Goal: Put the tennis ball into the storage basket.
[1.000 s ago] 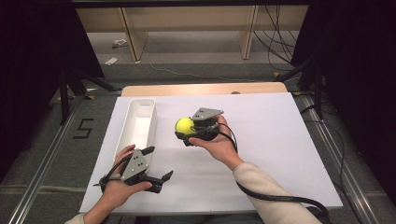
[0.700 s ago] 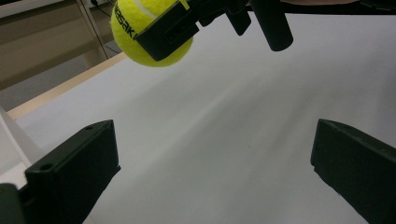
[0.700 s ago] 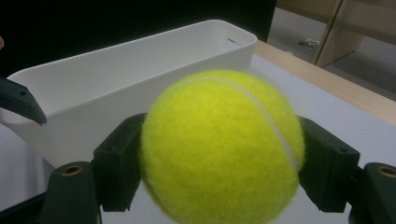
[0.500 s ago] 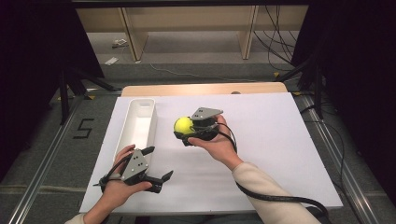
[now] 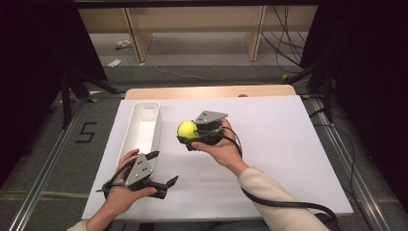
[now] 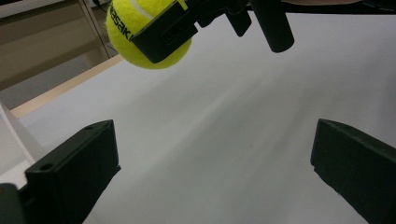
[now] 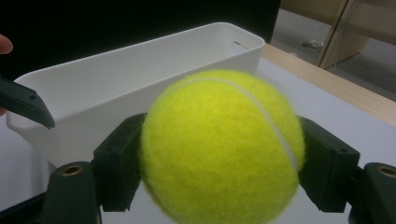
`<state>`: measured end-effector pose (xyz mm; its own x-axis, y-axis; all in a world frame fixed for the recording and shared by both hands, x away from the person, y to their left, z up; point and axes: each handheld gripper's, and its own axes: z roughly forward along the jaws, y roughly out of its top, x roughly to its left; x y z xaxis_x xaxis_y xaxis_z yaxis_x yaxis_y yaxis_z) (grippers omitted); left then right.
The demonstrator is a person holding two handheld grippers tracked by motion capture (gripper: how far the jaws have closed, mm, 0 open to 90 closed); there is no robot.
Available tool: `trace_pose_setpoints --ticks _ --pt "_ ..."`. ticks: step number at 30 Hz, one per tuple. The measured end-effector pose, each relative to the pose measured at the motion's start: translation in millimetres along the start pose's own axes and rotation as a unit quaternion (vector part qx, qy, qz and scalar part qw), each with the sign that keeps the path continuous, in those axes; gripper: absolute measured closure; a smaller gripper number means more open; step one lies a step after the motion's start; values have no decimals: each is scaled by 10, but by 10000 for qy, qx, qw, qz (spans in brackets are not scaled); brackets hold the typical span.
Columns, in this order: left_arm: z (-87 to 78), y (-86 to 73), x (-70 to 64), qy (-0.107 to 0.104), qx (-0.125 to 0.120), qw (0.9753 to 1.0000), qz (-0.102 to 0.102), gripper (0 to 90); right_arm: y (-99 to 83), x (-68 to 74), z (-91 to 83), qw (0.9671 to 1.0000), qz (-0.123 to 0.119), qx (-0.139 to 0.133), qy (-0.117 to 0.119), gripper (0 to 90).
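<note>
**Ball held aloft beside the long bin**

Above the white tabletop (image 5: 288, 144), the right tongs (image 5: 188, 135) pinch a tennis ball (image 5: 186, 129) across its middle, one black jaw pressed flat to each side of it. The ball hangs clear of the surface, just to the right of the white bin (image 5: 142, 126) and apart from it. A grip across the widest part suits a sphere, since the flat jaw faces have nowhere else to seat without sliding off. The height looks chosen to clear the bin's wall, so I judge a drop into the bin to be the work in hand.

The left tongs (image 5: 159, 168) sit low at the near end of the bin with jaws spread and nothing between them, probably kept out of the way.

The ball is bright yellow-green felt, fuzzy at its edge, with a pale curved seam and dark lettering. The bin is a long, narrow trough of smooth, matte white plastic with rounded corners and thin upright walls. The tabletop's white sheet is plain and flat, with a wooden edge along its far side.
</note>
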<state>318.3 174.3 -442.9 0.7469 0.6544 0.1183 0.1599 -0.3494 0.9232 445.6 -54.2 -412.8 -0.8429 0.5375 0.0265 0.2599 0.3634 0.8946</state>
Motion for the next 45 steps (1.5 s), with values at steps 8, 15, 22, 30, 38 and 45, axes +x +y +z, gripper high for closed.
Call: trace_pose_setpoints --ticks 8,15,22,30,38,45 --pt "-3 1 1 -8 -8 10000 -1 3 19 33 28 10000 -32 -3 42 260" --pt "-1 1 -2 -10 -2 10000 1 3 31 50 41 10000 -23 -21 45 260" --pt "-3 1 1 -13 -6 10000 2 3 48 58 49 10000 -42 -42 52 260" --pt "1 2 -3 -39 -31 10000 9 3 68 83 66 9999 -63 -52 92 261" --pt "2 3 -1 -29 -40 10000 31 3 90 94 74 9999 -84 -75 110 261" --pt "1 4 5 -19 -43 10000 54 3 86 101 87 9999 -70 -40 129 261"
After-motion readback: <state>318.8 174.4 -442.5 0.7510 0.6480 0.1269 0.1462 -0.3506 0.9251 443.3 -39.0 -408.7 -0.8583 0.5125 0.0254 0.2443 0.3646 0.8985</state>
